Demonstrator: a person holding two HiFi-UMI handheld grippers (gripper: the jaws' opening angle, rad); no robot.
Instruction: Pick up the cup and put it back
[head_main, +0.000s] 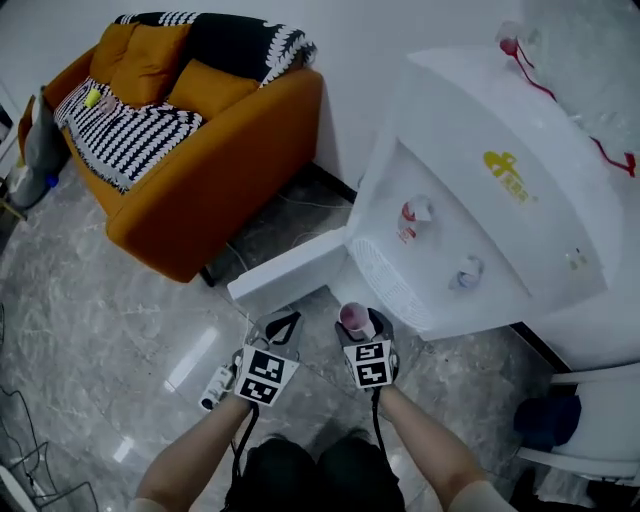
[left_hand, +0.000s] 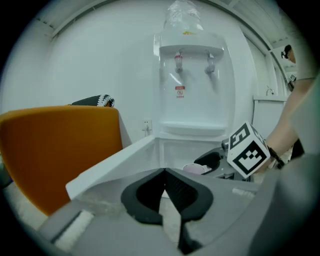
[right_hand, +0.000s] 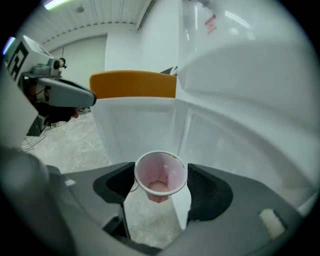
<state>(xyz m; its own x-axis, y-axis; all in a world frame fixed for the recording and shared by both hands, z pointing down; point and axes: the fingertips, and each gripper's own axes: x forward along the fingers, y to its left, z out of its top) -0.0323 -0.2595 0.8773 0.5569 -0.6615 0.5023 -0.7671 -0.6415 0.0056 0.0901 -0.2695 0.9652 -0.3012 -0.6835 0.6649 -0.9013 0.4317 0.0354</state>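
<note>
A pink paper cup (head_main: 355, 318) (right_hand: 160, 177) hangs upright in the air, low in front of the white water dispenser (head_main: 480, 200). My right gripper (head_main: 358, 324) (right_hand: 160, 186) is shut on it, one dark pad against each side below the rim. The cup looks empty. My left gripper (head_main: 283, 322) (left_hand: 165, 172) is just to the left, shut with its tips meeting and nothing between them. In the left gripper view the cup (left_hand: 195, 169) shows beside the right gripper's marker cube (left_hand: 248, 150).
The dispenser's lower cabinet door (head_main: 290, 275) stands open toward the left. A red tap (head_main: 415, 212) and a blue tap (head_main: 468, 272) sit above the drip tray. An orange sofa (head_main: 190, 150) stands at the left, a white chair (head_main: 590, 450) at the right, on a marble floor.
</note>
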